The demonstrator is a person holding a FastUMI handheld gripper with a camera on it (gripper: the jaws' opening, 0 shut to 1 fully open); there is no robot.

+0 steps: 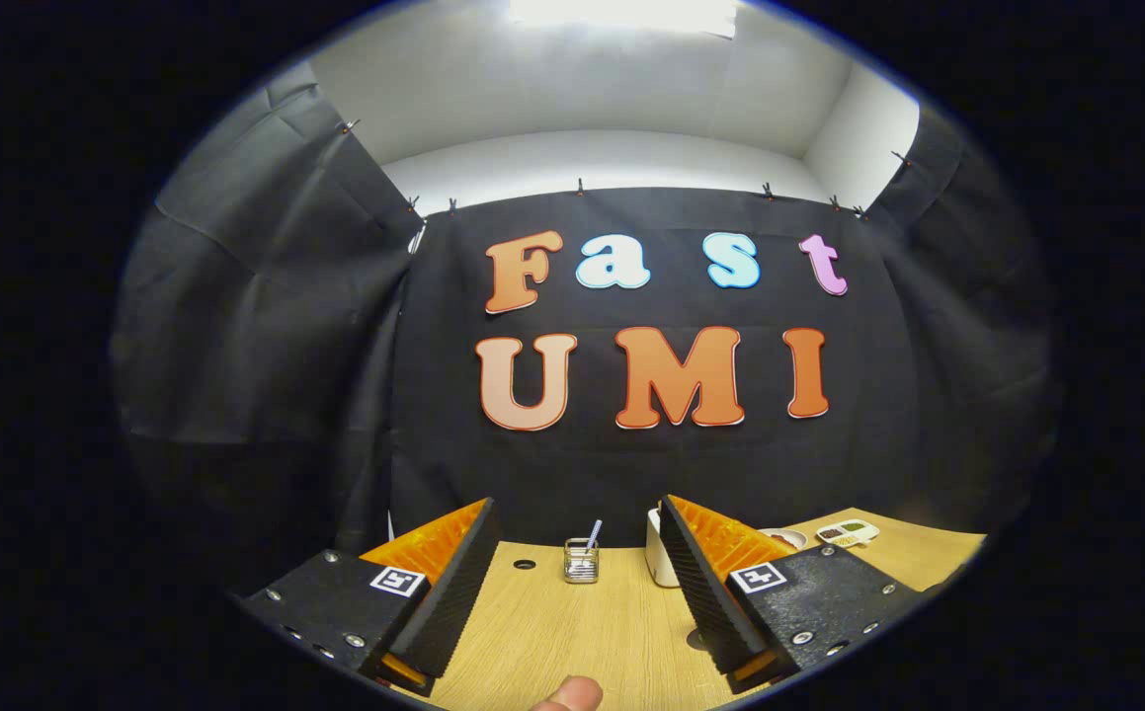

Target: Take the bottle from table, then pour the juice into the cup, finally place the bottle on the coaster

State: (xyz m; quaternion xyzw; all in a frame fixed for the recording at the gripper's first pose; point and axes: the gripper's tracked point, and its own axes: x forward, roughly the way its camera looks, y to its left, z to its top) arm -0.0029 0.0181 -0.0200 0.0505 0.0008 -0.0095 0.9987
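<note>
My claw gapes wide above the table, holding nothing. A glass cup with a straw stands beyond my fingers; I can't make out the bottle, so I should find it before closing.

The gripper is spread wide with nothing between its fingers, above a light wooden table. Beyond them, at the far edge, stands a small clear glass cup holding a straw. A white container sits just right of it, partly hidden by the right finger. A fingertip shows nearest.
</note>
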